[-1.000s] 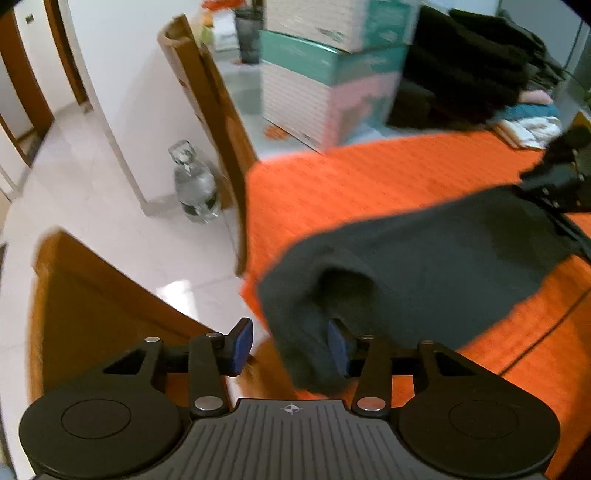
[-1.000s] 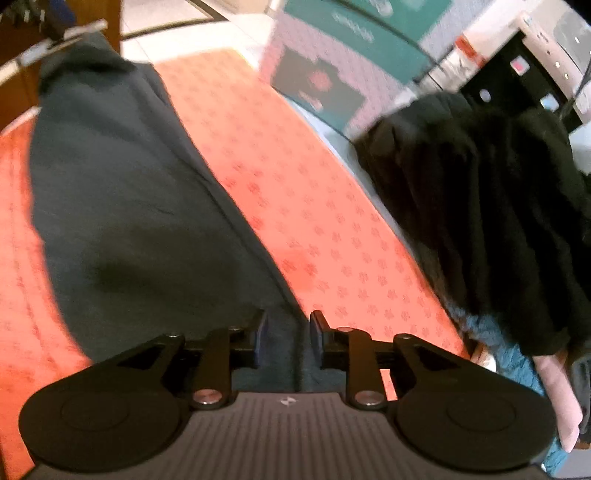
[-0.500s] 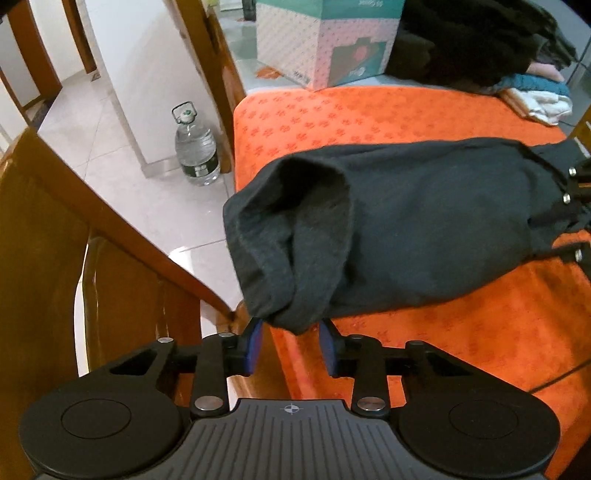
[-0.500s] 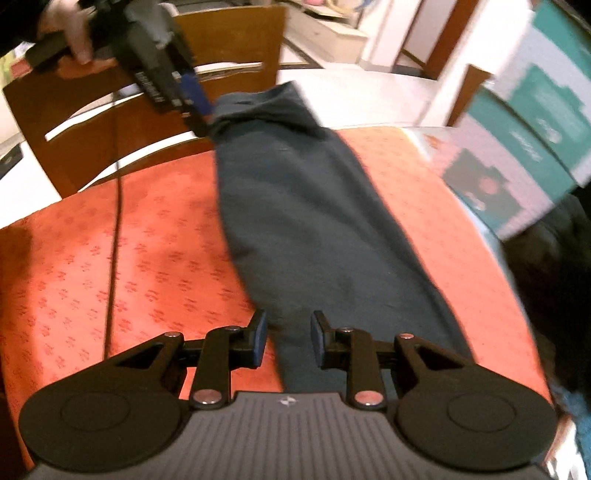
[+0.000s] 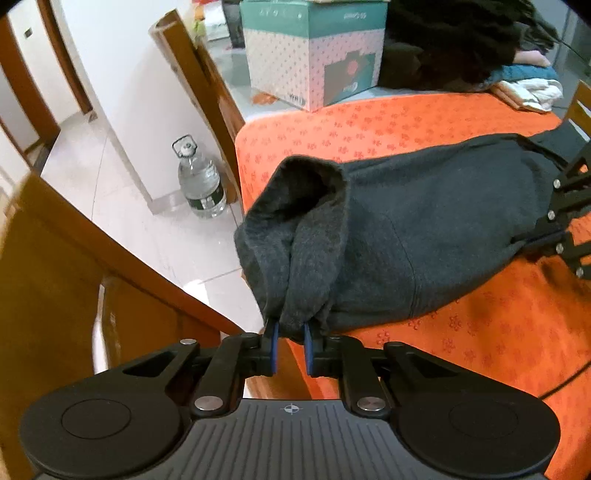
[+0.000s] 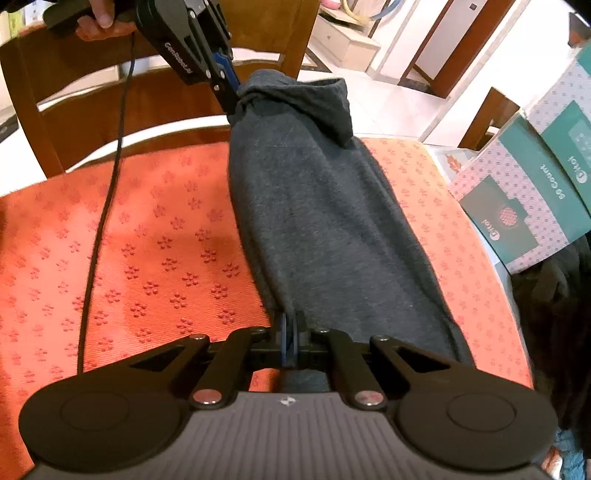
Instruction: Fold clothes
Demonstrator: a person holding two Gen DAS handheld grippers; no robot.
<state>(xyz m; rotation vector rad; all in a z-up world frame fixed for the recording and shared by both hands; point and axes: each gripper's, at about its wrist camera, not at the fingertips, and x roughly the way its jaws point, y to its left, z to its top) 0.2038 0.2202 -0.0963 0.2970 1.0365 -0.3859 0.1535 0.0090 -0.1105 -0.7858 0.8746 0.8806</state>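
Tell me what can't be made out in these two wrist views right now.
- Left wrist view: the right gripper is cut off by the frame's right edge; its fingertips are hidden by the grey garment.
- Right wrist view: the garment's near end is hidden under the right gripper body.
- Right wrist view: the hand holding the left gripper is cropped by the top edge.

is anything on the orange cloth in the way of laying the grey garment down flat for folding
Nothing visible blocks it. The grey garment is clamped at both ends by the left gripper and right gripper, over bare orange tablecloth. Only the left gripper's black cable trails across the cloth beside it. The patterned box and the dark clothes pile sit beyond the cloth's edge.
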